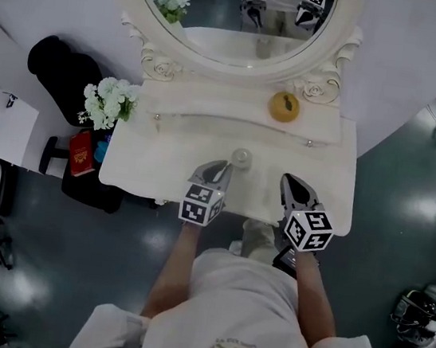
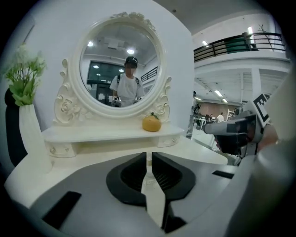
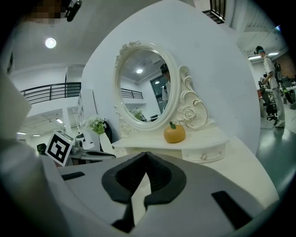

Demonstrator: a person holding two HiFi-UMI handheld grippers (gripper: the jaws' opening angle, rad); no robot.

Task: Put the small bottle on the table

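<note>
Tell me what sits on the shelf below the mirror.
An orange pumpkin-shaped ornament sits near the right end of the shelf. The mirror frame overhangs and hides its back strip.

One white carved table (image 1: 323,196), one oval mirror (image 1: 224,17), one round orange fruit (image 1: 284,106). One small pale bottle (image 1: 241,158), one white flower bunch (image 1: 109,102).

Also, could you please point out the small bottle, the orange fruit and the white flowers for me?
small bottle (image 1: 241,158), head view, its round top.
orange fruit (image 1: 284,106), head view, its middle.
white flowers (image 1: 109,102), head view, the blooms.
</note>
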